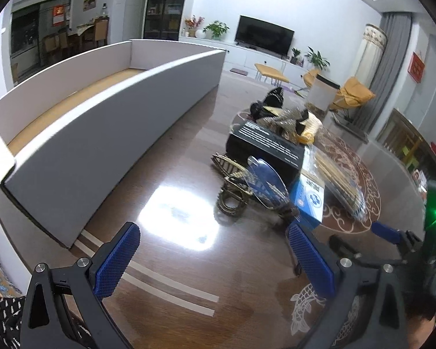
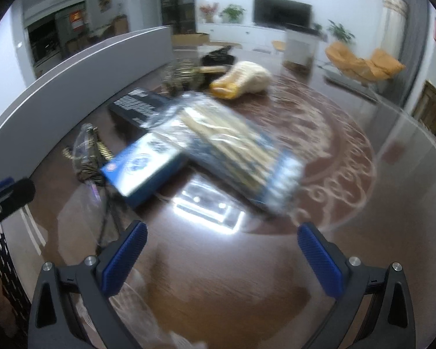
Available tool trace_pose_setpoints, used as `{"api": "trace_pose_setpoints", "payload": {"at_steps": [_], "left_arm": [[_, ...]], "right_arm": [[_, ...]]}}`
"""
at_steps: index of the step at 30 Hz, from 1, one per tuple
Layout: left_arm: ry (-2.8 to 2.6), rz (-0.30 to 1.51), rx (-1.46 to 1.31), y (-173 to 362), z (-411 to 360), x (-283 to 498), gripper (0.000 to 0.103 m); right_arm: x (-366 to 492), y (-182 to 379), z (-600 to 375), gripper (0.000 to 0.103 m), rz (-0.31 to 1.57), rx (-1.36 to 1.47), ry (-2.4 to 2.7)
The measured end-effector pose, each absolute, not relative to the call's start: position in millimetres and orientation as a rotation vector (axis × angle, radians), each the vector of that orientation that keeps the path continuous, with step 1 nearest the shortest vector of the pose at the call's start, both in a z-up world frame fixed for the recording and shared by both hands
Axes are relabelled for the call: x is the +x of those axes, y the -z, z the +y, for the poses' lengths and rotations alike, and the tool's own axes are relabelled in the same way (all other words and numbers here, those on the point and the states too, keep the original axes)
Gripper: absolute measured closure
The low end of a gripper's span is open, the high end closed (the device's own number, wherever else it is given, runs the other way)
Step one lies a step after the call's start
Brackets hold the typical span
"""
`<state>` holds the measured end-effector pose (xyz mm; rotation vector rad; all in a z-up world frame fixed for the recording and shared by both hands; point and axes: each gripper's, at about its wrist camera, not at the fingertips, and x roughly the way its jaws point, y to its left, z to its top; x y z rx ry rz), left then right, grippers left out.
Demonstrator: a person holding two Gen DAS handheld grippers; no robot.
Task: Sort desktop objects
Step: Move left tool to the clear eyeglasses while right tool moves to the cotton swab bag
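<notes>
A pile of objects lies on the glossy brown table. It holds a black box [image 1: 266, 145] [image 2: 136, 106], a blue and white box [image 1: 309, 200] [image 2: 144, 167], a clear bag of chopsticks [image 1: 338, 171] [image 2: 235, 148], a gold hair claw [image 1: 232, 195], a clear blue pouch [image 1: 266, 181] and a yellow and cream cloth item [image 2: 242, 80]. My left gripper [image 1: 213, 261] is open and empty, short of the hair claw. My right gripper [image 2: 222, 257] is open and empty, short of the chopstick bag; this view is blurred.
A long grey cardboard box [image 1: 101, 116] [image 2: 81, 67], open on top, stands along the table's left side. The other gripper's blue finger [image 1: 385, 231] shows at the right of the left wrist view. White tape strips [image 1: 165, 285] mark the table.
</notes>
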<state>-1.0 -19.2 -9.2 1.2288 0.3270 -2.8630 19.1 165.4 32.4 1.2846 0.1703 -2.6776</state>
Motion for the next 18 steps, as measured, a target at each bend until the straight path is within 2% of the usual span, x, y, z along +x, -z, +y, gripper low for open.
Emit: {"api": "trace_pose_setpoints", "payload": {"at_steps": [2,5,10,13,18], "left_arm": [[2.852,0.359,1.222,9.2,-23.9,-0.8,0.0],[2.838,0.395,1.223,9.9,-29.0,-1.5,0.0],[2.871,0.378,1.259,12.5,-20.9,-3.3,0.0],[2.913,0.287,1.298,13.3,-1.7,-11.3,0.0],[2.854,0.015,1.418,30.9,34.2,-40.9,0.0]], "right_arm": [[21.7,-33.8,153.9,0.0,0.179,1.247,2.636],[32.5,-41.1,146.2,0.0,0.079,1.142,2.472],[50.1,-45.4,161.7,0.0,0.233,1.125,2.519],[58.2,-40.2,180.9,0.0,0.263,1.169,2.555],[63.4,-30.6,200.7,0.0,0.194,1.237,2.578]]}}
